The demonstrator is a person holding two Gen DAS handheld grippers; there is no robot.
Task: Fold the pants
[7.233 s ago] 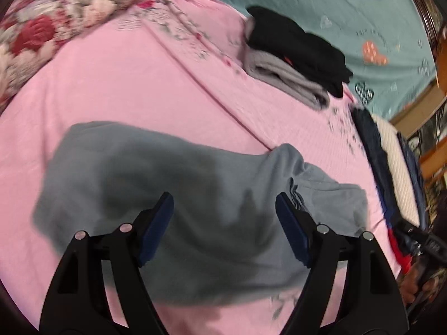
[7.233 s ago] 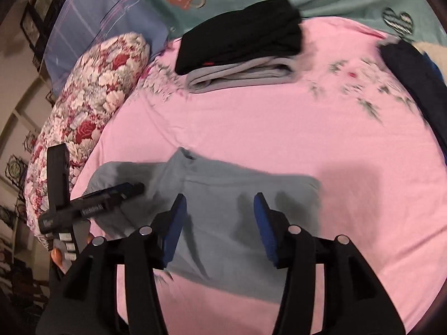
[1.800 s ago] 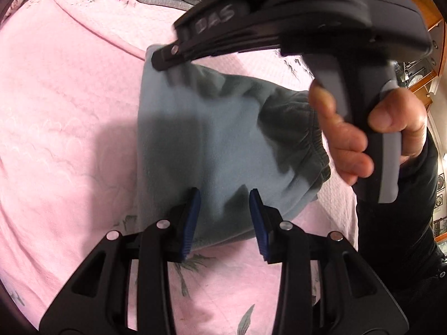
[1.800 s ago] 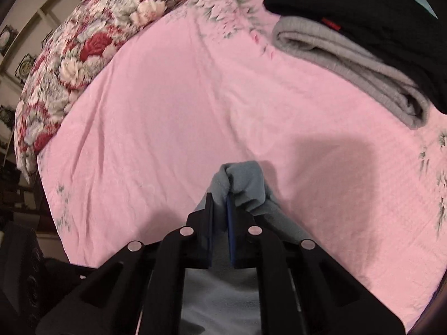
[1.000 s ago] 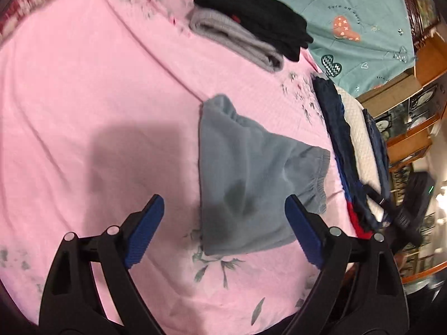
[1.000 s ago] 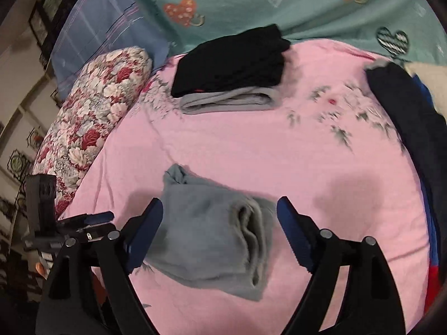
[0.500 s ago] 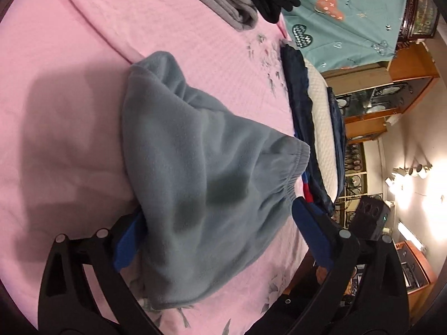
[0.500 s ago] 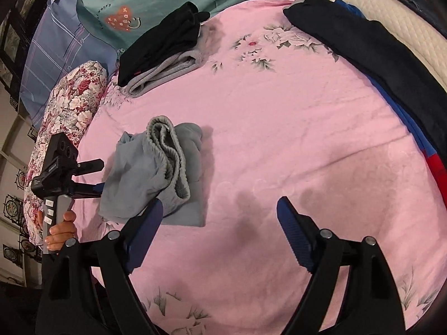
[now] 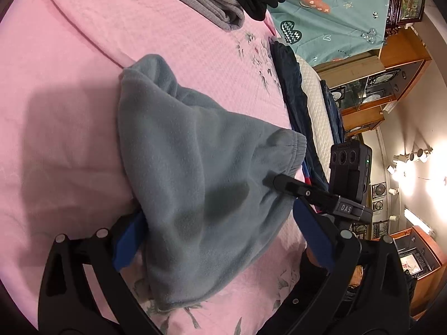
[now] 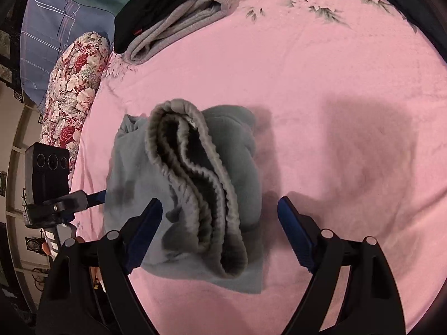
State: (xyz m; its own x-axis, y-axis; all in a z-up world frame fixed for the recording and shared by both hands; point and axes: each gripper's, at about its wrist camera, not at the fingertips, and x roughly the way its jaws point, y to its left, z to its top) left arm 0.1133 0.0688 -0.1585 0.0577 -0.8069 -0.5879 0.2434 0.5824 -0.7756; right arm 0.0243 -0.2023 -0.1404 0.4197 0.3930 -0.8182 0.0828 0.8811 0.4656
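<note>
Soft, light fleece pants [image 10: 178,195] looked floppy; both grippers [image 9: 220,240] [image 10: 218,231] spread wide, best pinched at folded edges.

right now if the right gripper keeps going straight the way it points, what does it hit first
Most likely the folded grey pants: the open right gripper points down at their ribbed waistband, which lies between its fingers. Depth is unclear, but nothing else shows in the way.
</note>
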